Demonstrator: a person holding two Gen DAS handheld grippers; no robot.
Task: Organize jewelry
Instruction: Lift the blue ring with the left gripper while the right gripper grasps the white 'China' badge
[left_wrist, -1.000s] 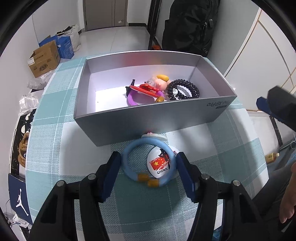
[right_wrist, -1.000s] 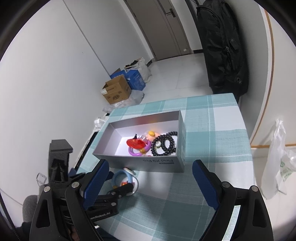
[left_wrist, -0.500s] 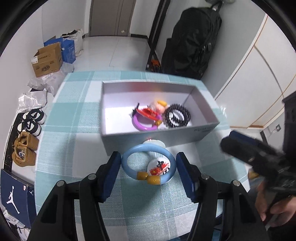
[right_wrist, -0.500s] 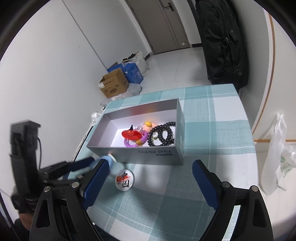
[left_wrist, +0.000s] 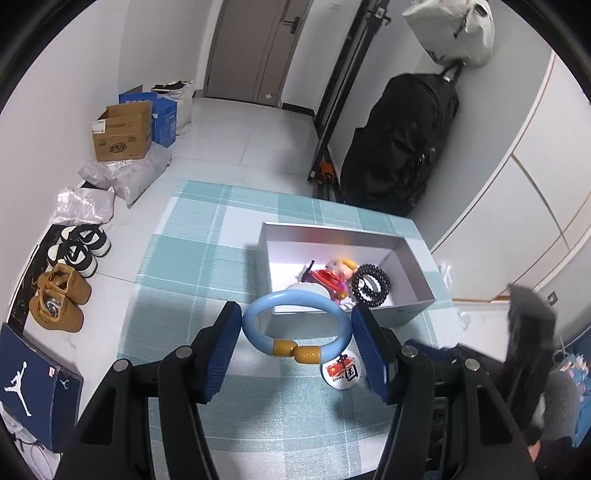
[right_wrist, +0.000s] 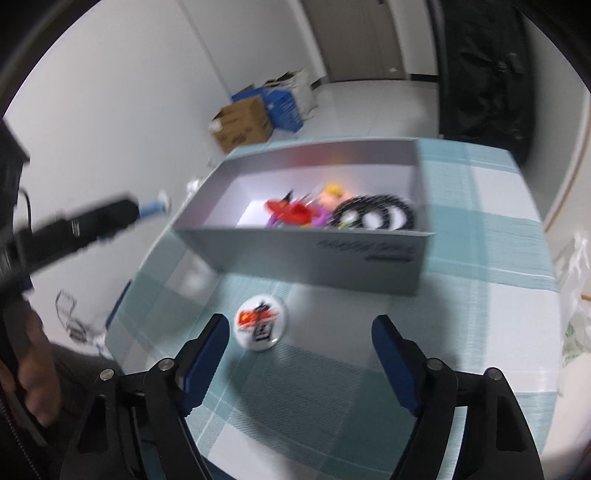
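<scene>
My left gripper is shut on a light blue bangle with yellow beads and holds it high above the table, in front of the silver box. The box holds black bead bracelets, a purple ring and red and pink trinkets. A round white badge with a red flag lies on the checked tablecloth before the box; it also shows in the left wrist view. My right gripper is open and empty, low over the cloth just right of the badge. The right view is blurred.
The box shows in the right wrist view close ahead. The left gripper's body reaches in from the left. Cardboard boxes, shoes and a black bag are on the floor around the table.
My left gripper has risen with the blue bangle, leaving the badge on the cloth. My right gripper has dropped down and forward toward the badge and box.
</scene>
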